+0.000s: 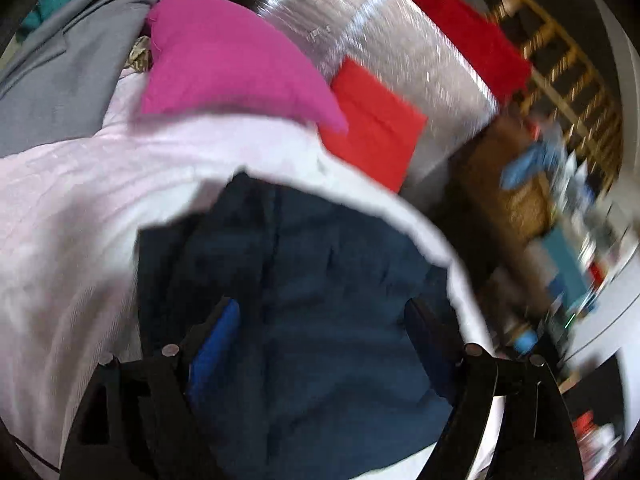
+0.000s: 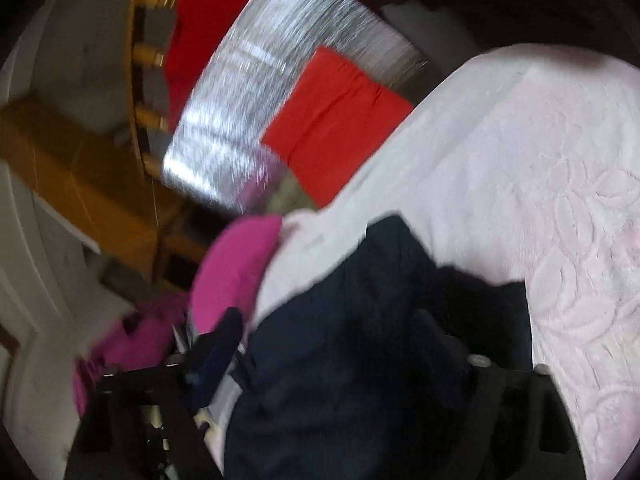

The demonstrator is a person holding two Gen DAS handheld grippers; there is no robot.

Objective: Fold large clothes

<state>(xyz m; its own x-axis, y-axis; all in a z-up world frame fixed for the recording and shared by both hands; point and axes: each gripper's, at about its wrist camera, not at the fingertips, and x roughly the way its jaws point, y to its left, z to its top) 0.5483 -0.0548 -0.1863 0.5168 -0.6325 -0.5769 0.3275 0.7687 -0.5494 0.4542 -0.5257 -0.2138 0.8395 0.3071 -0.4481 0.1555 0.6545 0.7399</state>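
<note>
Navy garment (image 1: 320, 280) lies between both tongs' fingers, on a pale pink blanket (image 1: 80, 208). Left tongs (image 1: 324, 320) apart; right tongs (image 2: 332, 340) apart. Magenta cloth (image 1: 224, 56) and folded red cloth (image 1: 372, 120) lie beyond.

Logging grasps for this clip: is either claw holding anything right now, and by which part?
Cannot be told. The dark navy garment lies between the fingers of both the left claw and the right claw, which look spread, but motion blur hides any contact or pinch.
</note>
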